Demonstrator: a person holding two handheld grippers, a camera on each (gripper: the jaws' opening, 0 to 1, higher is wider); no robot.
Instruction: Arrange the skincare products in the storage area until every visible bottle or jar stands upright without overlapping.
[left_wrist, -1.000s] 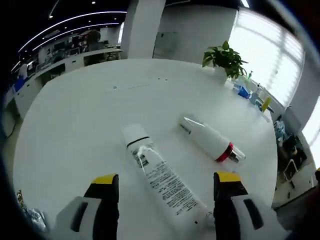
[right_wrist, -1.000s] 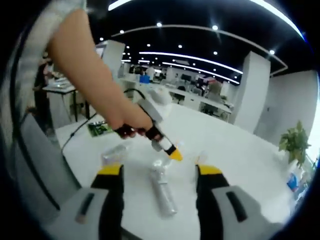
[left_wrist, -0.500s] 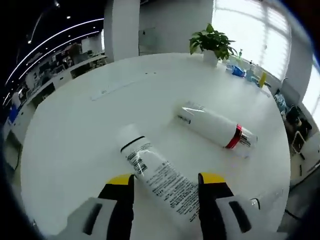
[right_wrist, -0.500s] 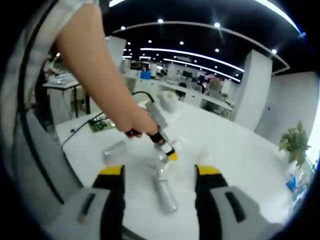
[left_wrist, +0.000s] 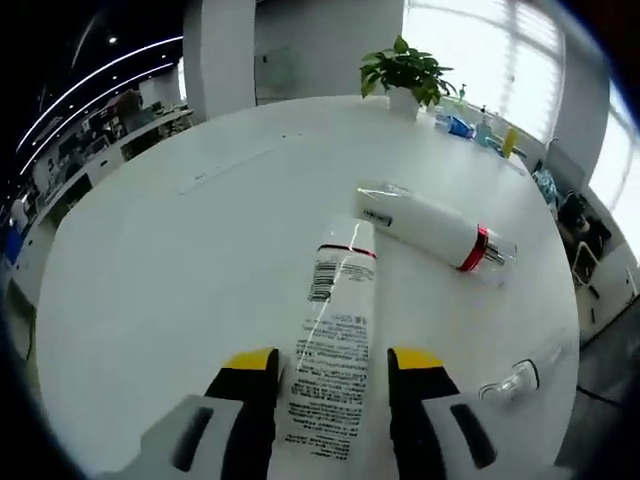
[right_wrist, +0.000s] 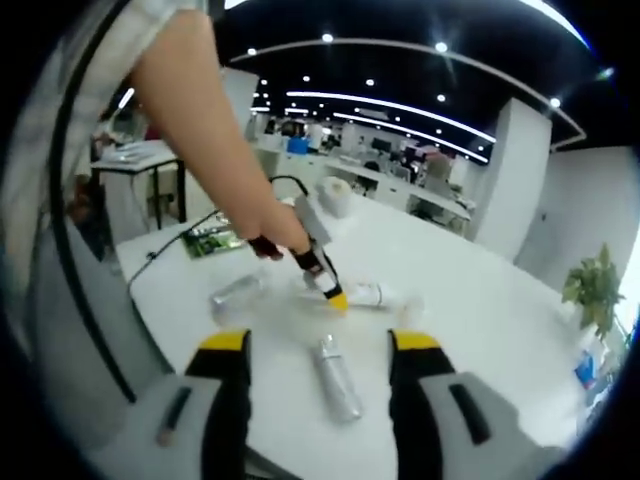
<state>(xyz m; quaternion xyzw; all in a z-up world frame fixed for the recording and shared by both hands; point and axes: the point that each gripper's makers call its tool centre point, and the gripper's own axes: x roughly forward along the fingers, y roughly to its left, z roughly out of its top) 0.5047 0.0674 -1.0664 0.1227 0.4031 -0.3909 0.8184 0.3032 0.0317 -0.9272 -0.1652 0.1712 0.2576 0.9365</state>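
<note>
The left gripper (left_wrist: 328, 372) grips a white printed tube (left_wrist: 333, 340) between its yellow-tipped jaws, cap end pointing far across the white table (left_wrist: 160, 250). Just beyond the cap, a white bottle (left_wrist: 432, 229) with a red band lies on its side. The right gripper (right_wrist: 316, 350) hangs open above a silver bottle (right_wrist: 337, 375) lying flat; another silver bottle (right_wrist: 236, 293) lies further left.

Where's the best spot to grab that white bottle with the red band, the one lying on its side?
Probably the plain white body of the white bottle, between the label end and the red band. It lies flat with its long sides exposed, so come from above with jaws across its width; the cap end looks narrower.
</note>
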